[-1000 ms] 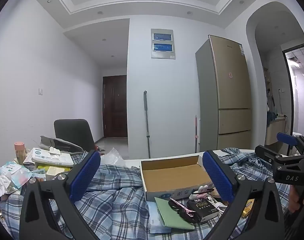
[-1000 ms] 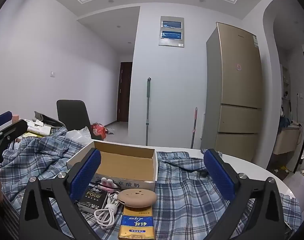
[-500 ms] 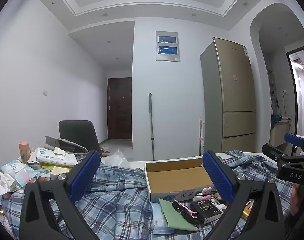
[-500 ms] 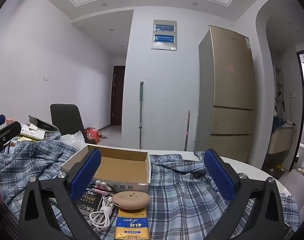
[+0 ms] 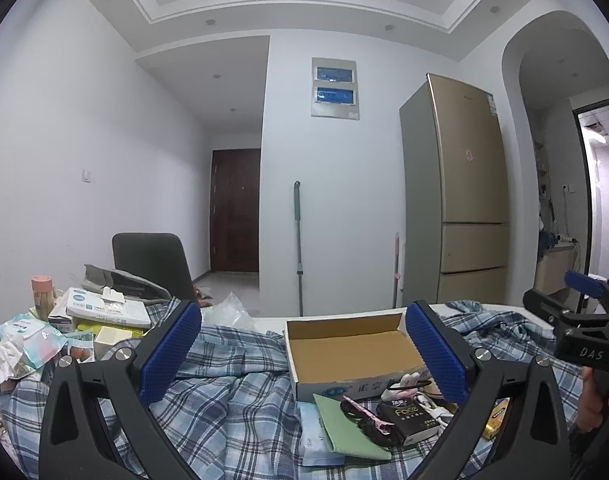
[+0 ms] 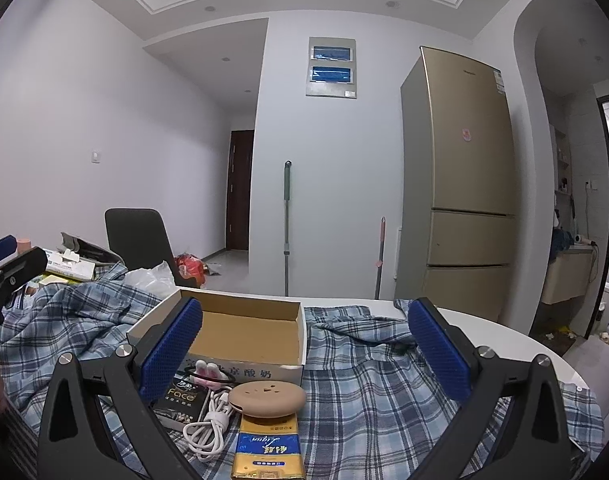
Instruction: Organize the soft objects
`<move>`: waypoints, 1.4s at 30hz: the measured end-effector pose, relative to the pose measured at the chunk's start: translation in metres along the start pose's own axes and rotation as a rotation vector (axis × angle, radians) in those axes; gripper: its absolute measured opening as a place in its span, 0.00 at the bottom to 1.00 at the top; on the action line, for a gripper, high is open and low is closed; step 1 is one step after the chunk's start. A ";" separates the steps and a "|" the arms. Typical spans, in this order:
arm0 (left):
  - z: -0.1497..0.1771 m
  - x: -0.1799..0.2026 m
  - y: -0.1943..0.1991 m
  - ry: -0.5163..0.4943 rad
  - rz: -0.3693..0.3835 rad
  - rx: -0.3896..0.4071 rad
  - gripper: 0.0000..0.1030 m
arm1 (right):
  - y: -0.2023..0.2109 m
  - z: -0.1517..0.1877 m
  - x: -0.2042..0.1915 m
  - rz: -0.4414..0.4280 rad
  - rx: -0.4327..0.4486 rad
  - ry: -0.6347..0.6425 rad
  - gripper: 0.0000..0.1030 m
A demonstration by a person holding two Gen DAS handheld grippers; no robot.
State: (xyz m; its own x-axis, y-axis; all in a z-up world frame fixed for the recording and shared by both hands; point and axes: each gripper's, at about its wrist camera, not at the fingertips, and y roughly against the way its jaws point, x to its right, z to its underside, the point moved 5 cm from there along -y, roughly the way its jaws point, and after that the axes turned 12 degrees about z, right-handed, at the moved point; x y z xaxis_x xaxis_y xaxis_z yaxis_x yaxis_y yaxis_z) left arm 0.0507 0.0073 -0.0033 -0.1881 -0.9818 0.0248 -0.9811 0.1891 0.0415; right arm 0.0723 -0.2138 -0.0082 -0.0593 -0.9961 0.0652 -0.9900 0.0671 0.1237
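A blue plaid cloth (image 5: 232, 400) lies crumpled over the table. On it sits an empty cardboard box (image 5: 352, 350), also in the right wrist view (image 6: 248, 330). In front of the box lie a green pouch (image 5: 344, 424), a black "Face" pack (image 6: 180, 396), a pink hair tie (image 6: 206, 370), a white cable (image 6: 208, 428), a tan round pad (image 6: 266, 398) and a gold packet (image 6: 266, 452). My left gripper (image 5: 304, 352) hovers open above the cloth, left of these items. My right gripper (image 6: 304, 346) hangs open over them, holding nothing.
Tissue boxes and wipe packs (image 5: 100, 308) crowd the table's left end beside a black chair (image 5: 152, 260). A clear plastic bag (image 5: 228, 312) lies behind the cloth. The bare white table edge (image 6: 504, 332) curves at right. A fridge (image 5: 464, 200) and a mop (image 5: 298, 248) stand behind.
Both wrist views have drifted slightly, with a little more ceiling showing. Nothing on the table has moved, and both grippers remain open.
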 end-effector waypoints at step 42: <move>0.001 -0.002 0.003 0.001 -0.006 -0.004 1.00 | 0.001 0.000 -0.009 -0.025 -0.003 0.041 1.00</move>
State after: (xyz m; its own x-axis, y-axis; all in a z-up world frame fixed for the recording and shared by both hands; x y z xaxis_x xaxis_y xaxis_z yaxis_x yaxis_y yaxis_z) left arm 0.0481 0.0100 -0.0043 -0.1817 -0.9830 0.0257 -0.9821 0.1827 0.0454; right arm 0.0715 -0.2047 -0.0090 -0.0293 -0.9943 0.1023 -0.9908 0.0425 0.1287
